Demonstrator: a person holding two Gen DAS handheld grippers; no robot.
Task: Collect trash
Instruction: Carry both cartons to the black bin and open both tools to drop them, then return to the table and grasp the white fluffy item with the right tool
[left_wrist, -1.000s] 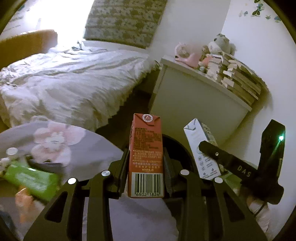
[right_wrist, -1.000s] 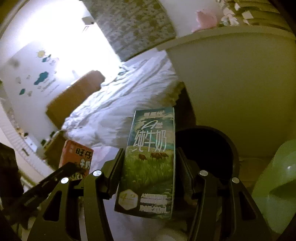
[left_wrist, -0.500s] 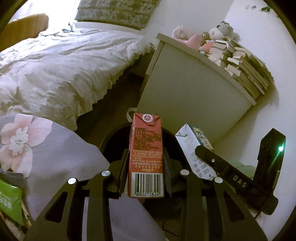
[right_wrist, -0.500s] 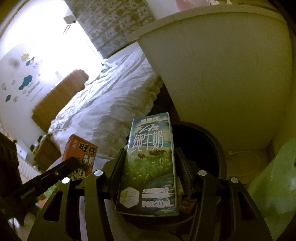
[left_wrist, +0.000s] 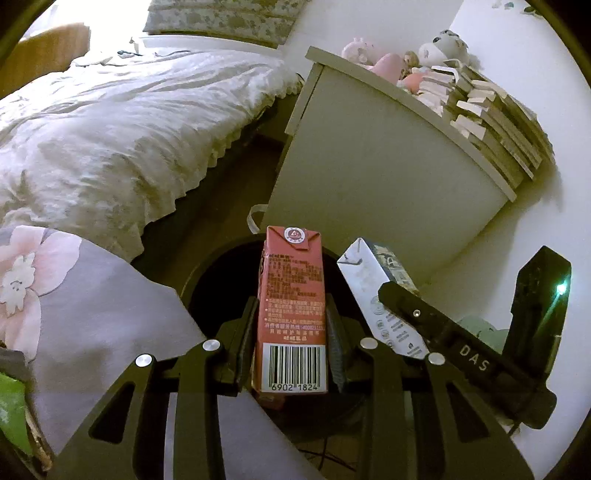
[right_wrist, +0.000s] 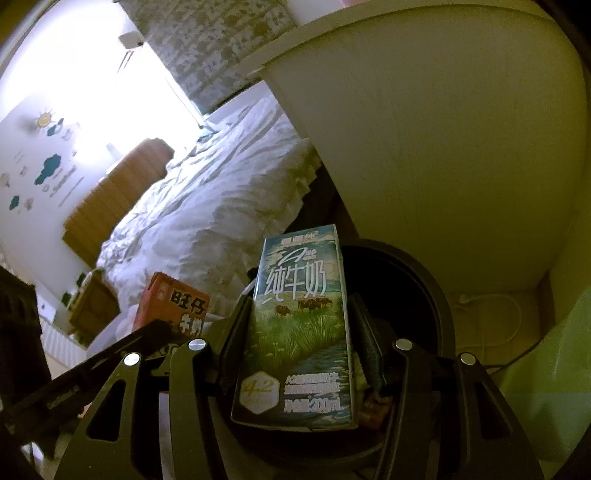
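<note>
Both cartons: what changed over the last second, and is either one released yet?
Both grippers came down toward the black bin, which now fills more of each view beneath the cartons. Neither is released: the left gripper still clamps the red carton, the right gripper still clamps the milk carton. Both stay upright.

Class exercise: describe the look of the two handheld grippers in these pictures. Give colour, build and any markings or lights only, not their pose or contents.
Both the left gripper and the right gripper are matte black, with flat linkage arms cut with slots and joined by round silver pivot pins. The fingers end in dark ribbed pads. Seen from the left wrist view, the right gripper's side bears white letters "DAS" and a small green light glows on its body.
</note>
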